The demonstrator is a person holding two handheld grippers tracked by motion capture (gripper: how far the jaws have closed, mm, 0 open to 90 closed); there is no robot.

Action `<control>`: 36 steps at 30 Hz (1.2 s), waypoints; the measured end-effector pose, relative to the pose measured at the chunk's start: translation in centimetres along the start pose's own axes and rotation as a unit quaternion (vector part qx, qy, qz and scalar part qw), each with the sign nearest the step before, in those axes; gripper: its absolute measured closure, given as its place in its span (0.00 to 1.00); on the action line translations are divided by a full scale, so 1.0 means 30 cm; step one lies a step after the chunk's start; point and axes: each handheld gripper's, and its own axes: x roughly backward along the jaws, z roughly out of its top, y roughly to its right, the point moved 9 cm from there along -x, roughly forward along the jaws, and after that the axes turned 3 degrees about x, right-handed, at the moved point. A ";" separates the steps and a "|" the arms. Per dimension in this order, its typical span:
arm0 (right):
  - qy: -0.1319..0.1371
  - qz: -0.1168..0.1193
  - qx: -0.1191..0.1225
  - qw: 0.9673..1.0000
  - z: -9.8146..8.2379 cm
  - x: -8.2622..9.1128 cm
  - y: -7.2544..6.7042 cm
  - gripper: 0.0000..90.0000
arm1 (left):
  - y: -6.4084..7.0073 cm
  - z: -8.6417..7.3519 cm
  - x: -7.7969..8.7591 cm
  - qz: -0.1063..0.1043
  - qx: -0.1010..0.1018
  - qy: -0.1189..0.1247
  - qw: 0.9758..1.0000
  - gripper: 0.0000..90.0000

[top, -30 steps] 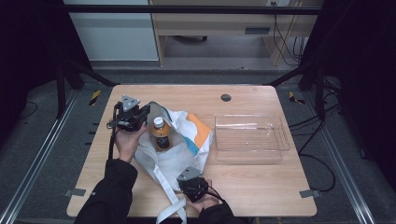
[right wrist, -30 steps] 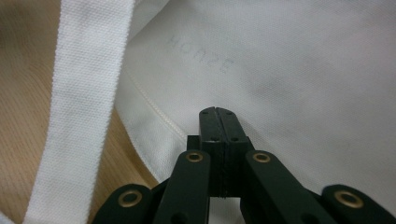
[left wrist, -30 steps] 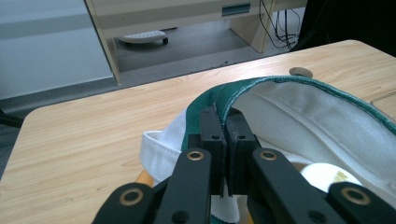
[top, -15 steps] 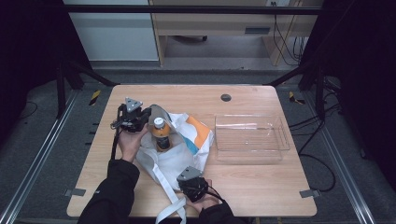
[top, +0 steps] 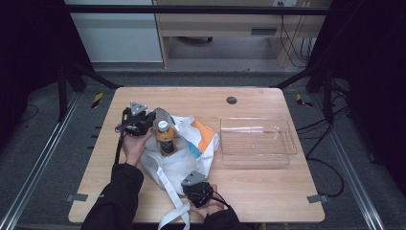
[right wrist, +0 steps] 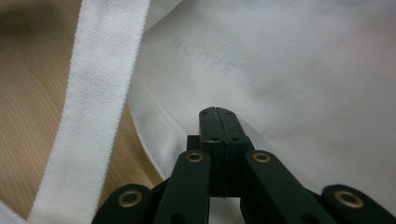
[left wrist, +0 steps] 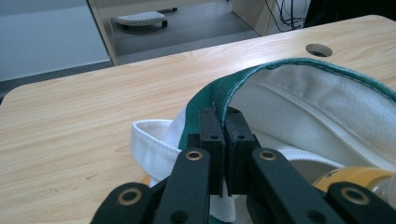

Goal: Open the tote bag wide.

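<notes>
A white tote bag (top: 184, 155) with an orange and blue print lies on the wooden table (top: 268, 191). A bottle (top: 165, 140) of orange drink with a white cap stands upright in the bag's mouth. My left gripper (top: 137, 120) is at the bag's left and is shut on the bag's green-edged rim (left wrist: 243, 81), holding it up; the jaws (left wrist: 223, 122) pinch the cloth. The bottle's yellow label (left wrist: 357, 176) shows just right of them. My right gripper (top: 198, 188) is at the bag's near end, shut, its tips (right wrist: 218, 115) over the white cloth (right wrist: 289, 70); no cloth shows between them.
A clear plastic tray (top: 257, 142) stands right of the bag. The bag's white strap (top: 171, 213) trails to the table's near edge, and a strap (right wrist: 88, 126) lies left of my right gripper. A round cable hole (top: 231, 100) is at the far middle.
My left gripper has shifted slightly toward the near side with the rim still in it. The bottle and right gripper have stayed put.
</notes>
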 end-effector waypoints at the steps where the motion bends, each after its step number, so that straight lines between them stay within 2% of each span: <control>1: 0.000 0.000 0.000 1.000 0.000 0.000 0.000 1.00 | 0.000 -0.001 -0.001 -0.001 0.000 -0.001 1.000 0.98; 5: 0.001 -0.001 0.000 1.000 0.000 -0.001 0.001 1.00 | 0.000 0.002 0.004 -0.006 0.007 0.003 1.000 0.97; 8: -0.001 0.000 -0.005 1.000 0.001 -0.001 0.002 1.00 | 0.000 0.006 0.021 -0.011 0.000 0.004 1.000 0.96; 12: 0.000 -0.003 -0.004 1.000 0.002 0.000 0.001 0.98 | -0.005 0.014 0.061 -0.020 -0.002 0.014 1.000 0.90; 14: 0.002 -0.008 -0.002 1.000 0.007 0.006 0.007 0.96 | -0.013 0.014 0.104 -0.023 -0.014 0.019 0.999 0.87; 17: 0.009 -0.009 -0.002 1.000 0.020 0.017 0.008 0.95 | -0.021 0.006 0.135 -0.026 -0.018 0.019 0.999 0.85; 20: 0.026 -0.008 0.001 1.000 0.050 0.043 0.012 0.92 | -0.041 -0.025 0.194 -0.028 -0.014 0.020 0.999 0.79; 27: 0.049 -0.016 0.003 0.999 0.089 0.088 0.035 0.87 | -0.053 -0.093 0.272 -0.030 -0.011 0.016 0.999 0.76; 30: 0.065 -0.023 -0.001 0.998 0.114 0.119 0.059 0.84 | -0.047 -0.147 0.320 -0.035 -0.013 0.010 0.999 0.74; 31: 0.069 -0.024 -0.003 0.997 0.119 0.126 0.065 0.83 | -0.047 -0.147 0.320 -0.035 -0.013 0.010 0.999 0.73; 32: 0.072 -0.025 -0.003 0.997 0.124 0.134 0.072 0.83 | -0.040 -0.176 0.338 -0.038 -0.014 0.004 0.999 0.73; 35: 0.079 -0.030 -0.009 0.996 0.134 0.148 0.085 0.81 | -0.030 -0.197 0.356 -0.041 -0.016 0.000 0.999 0.72; 36: 0.087 -0.035 -0.013 0.996 0.143 0.164 0.103 0.80 | -0.017 -0.213 0.373 -0.045 -0.016 -0.002 0.999 0.71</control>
